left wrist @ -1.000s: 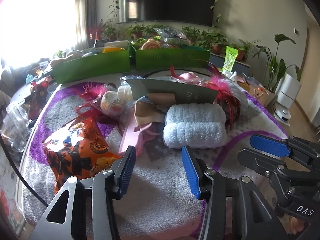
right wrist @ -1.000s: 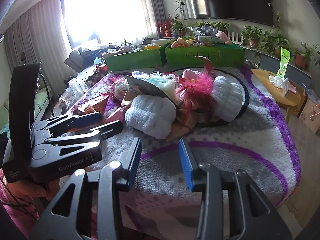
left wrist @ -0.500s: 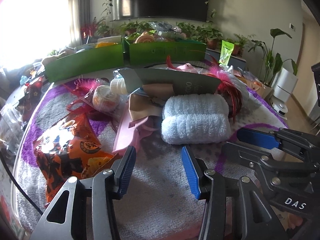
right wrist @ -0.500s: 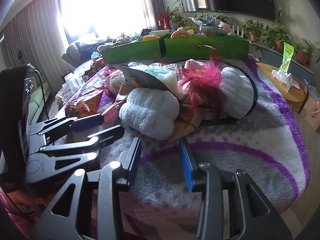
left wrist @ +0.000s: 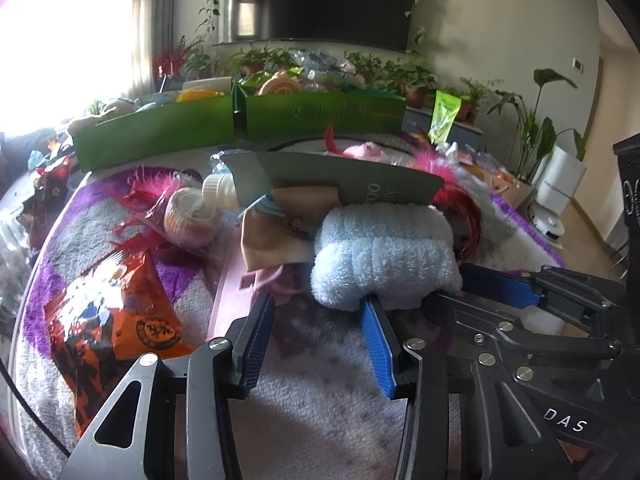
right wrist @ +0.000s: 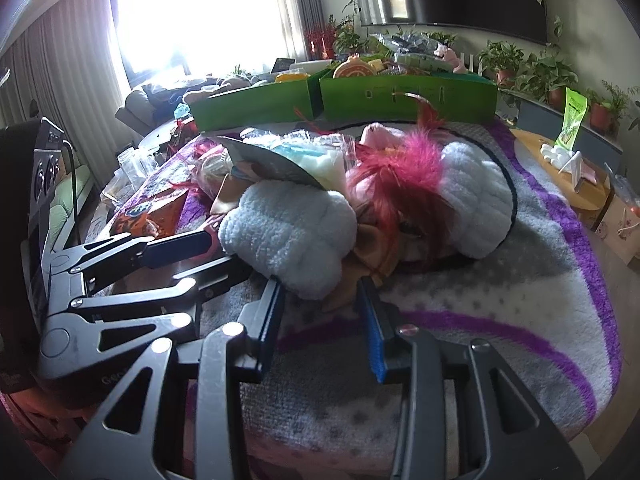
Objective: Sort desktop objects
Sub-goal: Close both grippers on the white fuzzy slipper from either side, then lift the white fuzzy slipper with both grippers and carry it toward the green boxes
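A rolled white towel (left wrist: 384, 256) lies in a heap of objects on the purple and grey rug (left wrist: 320, 368). My left gripper (left wrist: 316, 344) hovers low just in front of it; its jaws are closing over bare rug, and the right fingertip is at the towel's near edge. In the right wrist view the same towel (right wrist: 288, 236) lies just past my right gripper (right wrist: 322, 328), which is open, with a tan cloth (right wrist: 356, 276) near its tips. The left gripper (right wrist: 192, 260) reaches the towel's left end there. In the left wrist view the right gripper (left wrist: 480, 292) sits beside the towel.
An orange snack bag (left wrist: 112, 320), a pink flat piece (left wrist: 232, 292), a bagged yarn ball (left wrist: 192, 220), a grey-green card (left wrist: 340, 180) and pink feathers (right wrist: 404, 168) crowd the towel. A second white towel (right wrist: 476, 200) lies to the right. Two green boxes (left wrist: 160, 132) (left wrist: 324, 116) stand at the back.
Both grippers have moved in closer to the rolled towel, which now looms larger. The left jaws have narrowed. The two grippers stand nearer to each other.
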A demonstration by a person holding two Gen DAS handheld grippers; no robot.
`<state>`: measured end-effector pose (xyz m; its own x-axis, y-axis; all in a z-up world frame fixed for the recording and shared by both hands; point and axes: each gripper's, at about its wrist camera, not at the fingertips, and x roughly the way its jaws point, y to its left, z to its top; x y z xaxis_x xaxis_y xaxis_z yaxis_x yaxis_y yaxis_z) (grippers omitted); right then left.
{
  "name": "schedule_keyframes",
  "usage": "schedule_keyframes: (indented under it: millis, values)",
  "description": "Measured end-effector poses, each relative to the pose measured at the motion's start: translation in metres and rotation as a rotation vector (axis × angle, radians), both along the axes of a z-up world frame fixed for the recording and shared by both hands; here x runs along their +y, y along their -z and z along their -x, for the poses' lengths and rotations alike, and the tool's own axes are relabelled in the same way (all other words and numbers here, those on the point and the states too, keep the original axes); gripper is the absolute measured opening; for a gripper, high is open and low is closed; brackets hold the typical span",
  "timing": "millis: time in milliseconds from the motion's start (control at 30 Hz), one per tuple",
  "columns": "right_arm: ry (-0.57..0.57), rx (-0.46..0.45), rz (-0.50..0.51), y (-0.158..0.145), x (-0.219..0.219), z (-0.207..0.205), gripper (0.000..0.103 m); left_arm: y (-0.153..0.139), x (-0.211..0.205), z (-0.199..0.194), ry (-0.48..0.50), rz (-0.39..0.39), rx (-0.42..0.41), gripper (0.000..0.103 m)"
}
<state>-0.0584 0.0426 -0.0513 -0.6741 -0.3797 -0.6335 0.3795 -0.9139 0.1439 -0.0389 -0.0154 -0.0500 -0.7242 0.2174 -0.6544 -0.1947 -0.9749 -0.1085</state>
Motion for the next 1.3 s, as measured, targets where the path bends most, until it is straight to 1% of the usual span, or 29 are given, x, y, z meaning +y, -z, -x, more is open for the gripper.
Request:
schedule_keyframes:
  millis: [67, 167, 233, 267, 300, 333, 400, 700, 833, 967, 1300]
  values:
    - [-0.001, 0.008, 0.011, -0.002, 0.000, 0.002, 0.038, -0.002, 0.000, 0.001, 0.009, -0.021, 0.003, 0.038]
    - [-0.020, -0.001, 0.059, -0.004, 0.003, 0.006, 0.037, -0.005, -0.002, 0.004, 0.028, -0.065, 0.007, 0.033]
    - [-0.026, -0.012, 0.070, -0.004, 0.002, 0.008, 0.029, -0.006, 0.000, 0.006, 0.039, -0.074, 0.006, 0.033]
    - [-0.027, -0.018, 0.064, -0.004, 0.001, 0.010, 0.026, -0.006, 0.001, 0.006, 0.046, -0.077, 0.003, 0.030]
    - [-0.027, -0.023, 0.059, -0.003, -0.001, 0.012, 0.020, -0.006, 0.004, 0.007, 0.057, -0.077, 0.001, 0.027]
    - [-0.031, -0.035, 0.061, -0.002, -0.002, 0.013, 0.017, -0.006, 0.006, 0.007, 0.064, -0.075, -0.001, 0.023]
    - [-0.033, -0.046, 0.071, -0.001, -0.001, 0.012, 0.014, -0.008, 0.010, 0.006, 0.072, -0.064, 0.002, 0.023]
    - [-0.032, -0.050, 0.090, -0.009, 0.006, 0.006, 0.014, -0.017, 0.017, -0.001, 0.102, -0.053, 0.019, 0.023]
    - [-0.045, -0.032, 0.086, -0.018, 0.006, -0.002, 0.014, -0.025, 0.018, -0.008, 0.105, -0.041, 0.036, 0.023]
    - [-0.061, -0.006, 0.086, -0.029, 0.005, -0.010, 0.014, -0.034, 0.016, -0.012, 0.098, -0.037, 0.040, 0.023]
    - [-0.105, 0.054, 0.100, -0.059, -0.010, -0.016, 0.014, -0.063, 0.003, -0.024, 0.052, -0.020, 0.109, 0.023]
